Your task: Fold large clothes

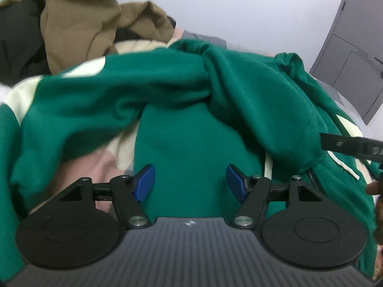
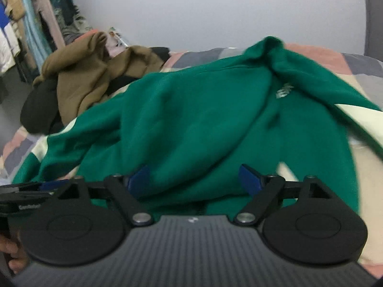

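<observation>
While the green sweatshirt [image 2: 203, 119] is lying rumpled across the patchwork bed [image 2: 323, 57], both tools are hanging released above it, nothing between their pads: the left hand-held gripper [image 1: 190, 183] and the right hand-held gripper [image 2: 195, 179]. To fold well, each is probably needing to pinch an outer edge and draw the cloth flat first. The right view is showing a rack of hanging clothes [image 2: 36, 24] and white chest lettering [image 2: 283, 91]; the left view is showing a grey door [image 1: 352, 55] and the brown garment [image 1: 83, 31] up close.

Both wrist views look steeply down, close, sharing the green jacket [image 1: 182, 91]
</observation>
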Action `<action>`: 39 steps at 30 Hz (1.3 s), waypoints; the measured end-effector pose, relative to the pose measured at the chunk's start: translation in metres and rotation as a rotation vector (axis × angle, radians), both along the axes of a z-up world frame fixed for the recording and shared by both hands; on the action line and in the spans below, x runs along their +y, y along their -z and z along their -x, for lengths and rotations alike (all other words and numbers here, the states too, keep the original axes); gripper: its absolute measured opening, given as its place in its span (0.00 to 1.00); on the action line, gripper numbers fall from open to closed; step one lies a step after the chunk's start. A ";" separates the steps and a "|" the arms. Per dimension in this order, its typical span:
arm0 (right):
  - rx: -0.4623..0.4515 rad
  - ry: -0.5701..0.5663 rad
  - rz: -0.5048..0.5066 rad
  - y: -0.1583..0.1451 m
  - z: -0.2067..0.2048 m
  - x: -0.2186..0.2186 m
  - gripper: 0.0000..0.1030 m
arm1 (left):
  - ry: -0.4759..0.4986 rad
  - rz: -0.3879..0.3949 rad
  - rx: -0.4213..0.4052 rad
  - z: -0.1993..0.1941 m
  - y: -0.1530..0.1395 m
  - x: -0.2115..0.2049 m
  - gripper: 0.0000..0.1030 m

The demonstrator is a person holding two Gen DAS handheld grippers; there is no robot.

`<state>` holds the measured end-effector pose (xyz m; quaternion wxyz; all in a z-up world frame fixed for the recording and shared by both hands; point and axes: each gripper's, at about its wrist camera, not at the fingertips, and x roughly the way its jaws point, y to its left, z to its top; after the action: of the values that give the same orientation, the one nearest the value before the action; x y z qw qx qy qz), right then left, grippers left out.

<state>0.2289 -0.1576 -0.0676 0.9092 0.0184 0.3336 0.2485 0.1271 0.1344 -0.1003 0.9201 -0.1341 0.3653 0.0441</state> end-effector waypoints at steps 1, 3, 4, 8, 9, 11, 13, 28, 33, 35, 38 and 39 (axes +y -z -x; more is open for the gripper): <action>-0.006 -0.007 0.004 0.005 0.000 0.006 0.82 | 0.003 0.018 0.005 -0.001 0.003 0.001 0.69; -0.025 -0.011 0.020 0.011 -0.001 0.015 0.85 | 0.003 0.021 0.015 -0.006 0.010 0.006 0.69; -0.033 -0.011 0.020 0.014 -0.004 0.017 0.88 | 0.006 0.020 0.020 -0.010 0.012 0.009 0.69; -0.028 -0.011 0.020 0.030 -0.009 0.022 0.90 | 0.011 0.028 0.026 -0.015 0.017 0.009 0.69; -0.023 -0.017 0.021 0.035 -0.010 0.023 0.92 | 0.007 0.032 0.026 -0.016 0.017 0.009 0.69; -0.029 -0.033 0.033 0.042 -0.012 0.026 0.93 | 0.001 0.044 0.024 -0.017 0.017 0.010 0.69; -0.025 -0.041 0.032 0.047 -0.015 0.028 0.92 | -0.004 0.054 0.023 -0.018 0.017 0.013 0.69; -0.131 0.006 0.094 -0.036 -0.135 0.066 0.25 | -0.014 0.167 -0.076 -0.022 0.002 0.025 0.68; -0.252 0.078 0.181 -0.099 -0.233 0.108 0.24 | 0.038 0.211 -0.107 -0.043 0.009 0.024 0.68; -0.321 0.104 0.204 -0.122 -0.265 0.125 0.24 | 0.038 0.178 -0.110 -0.052 0.013 0.022 0.68; -0.418 0.143 0.213 -0.146 -0.312 0.148 0.25 | 0.048 0.187 -0.152 -0.059 0.018 0.025 0.69; -0.454 0.153 0.210 -0.150 -0.324 0.154 0.25 | 0.043 0.202 -0.152 -0.061 0.020 0.027 0.69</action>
<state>0.5528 -0.0040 0.0828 0.9738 -0.1072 0.1424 0.1409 0.1884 0.1613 -0.1199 0.9276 -0.2213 0.3000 -0.0230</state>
